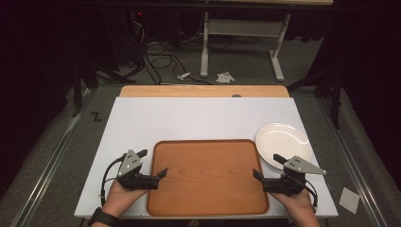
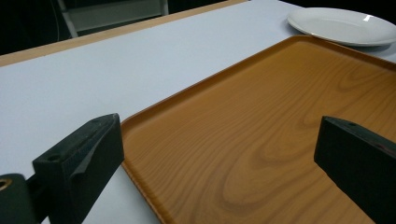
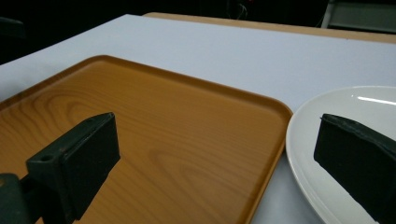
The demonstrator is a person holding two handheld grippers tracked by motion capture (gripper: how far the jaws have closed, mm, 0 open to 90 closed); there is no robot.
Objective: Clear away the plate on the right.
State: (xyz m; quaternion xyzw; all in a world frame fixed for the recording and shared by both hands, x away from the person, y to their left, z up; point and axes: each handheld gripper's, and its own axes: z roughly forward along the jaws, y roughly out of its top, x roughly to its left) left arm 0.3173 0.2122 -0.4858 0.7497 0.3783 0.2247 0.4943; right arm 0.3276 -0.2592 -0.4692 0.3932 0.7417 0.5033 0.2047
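On desk centre: wooden tray (image 1: 207, 177), plate (image 1: 283, 143) just beside its far-right corner | left tongs (image 1: 161, 174) and right tongs (image 1: 259, 176) both wide open, empty, at tray's side rims | tray likely stiff, light, slick; grip opposite rims.

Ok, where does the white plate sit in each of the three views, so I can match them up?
High view: the white plate lies right of centre, at the wooden tray's far right corner.
Left gripper view: the white plate is at the top right, beyond the tray's far edge.
Right gripper view: the white plate is at the lower right, partly behind one jaw.
Shared landmark: the wooden tray's rim beside the plate.
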